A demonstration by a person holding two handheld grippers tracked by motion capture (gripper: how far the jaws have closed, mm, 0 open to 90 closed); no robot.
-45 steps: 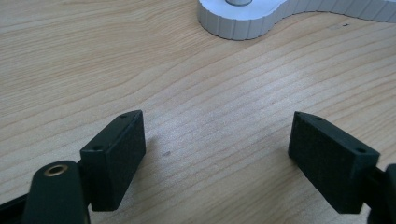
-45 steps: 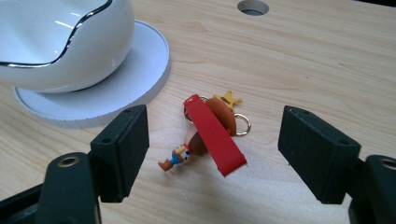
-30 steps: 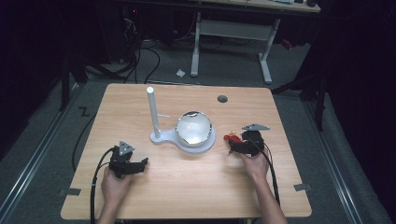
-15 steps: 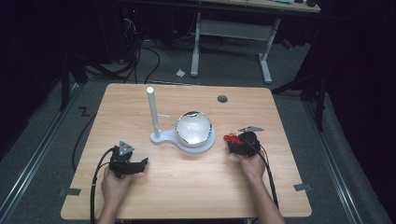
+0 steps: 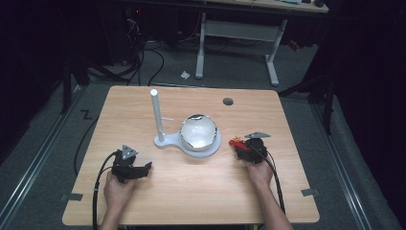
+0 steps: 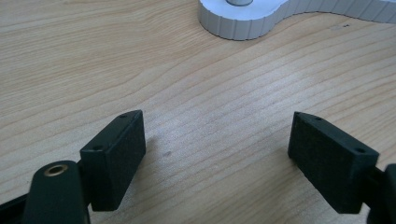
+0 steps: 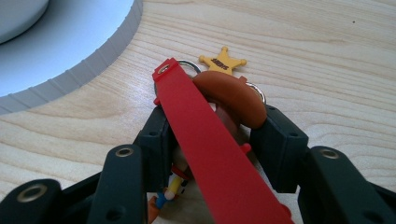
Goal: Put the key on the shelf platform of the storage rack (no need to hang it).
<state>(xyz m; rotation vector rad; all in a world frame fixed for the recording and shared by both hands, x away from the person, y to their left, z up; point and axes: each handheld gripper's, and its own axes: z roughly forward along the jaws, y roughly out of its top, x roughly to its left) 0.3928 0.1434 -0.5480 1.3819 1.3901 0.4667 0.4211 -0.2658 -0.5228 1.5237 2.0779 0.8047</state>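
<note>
The right gripper point(image 7: 212, 135) is clamped on a cowboy-figure keychain point(image 7: 224, 100), its two black jaws pressing the figure from either side. A red strap point(image 7: 205, 144) lies over the top of the figure and runs back between the jaws toward 6 o'clock. The right gripper view makes out what the high view cannot: a brown hat, a metal key ring point(image 7: 187, 65) at the strap's far end, and a yellow sheriff star point(image 7: 223, 60) lying on the wood at 12 o'clock from the jaws. In the high view the same right gripper point(image 5: 242, 147) sits at about 4 o'clock on the wooden table point(image 5: 143, 201), and the keychain is a small red fleck point(image 5: 236, 142) just beside the white stand point(image 5: 165, 142), not touching it.

The left gripper point(image 6: 215, 154) has its jaws spread wide with bare wood between them, hovering low over the table; in the high view it point(image 5: 143, 168) lies at about 7 o'clock, well apart from the keychain.

The stand's round tray holds a shiny metal bowl point(image 5: 198, 132); whether anything lies in the bowl cannot be told. A white post point(image 5: 155, 115) rises upright from the stand's narrow end, whose ribbed rim point(image 6: 243, 25) shows at 12 o'clock in the left gripper view.
</note>
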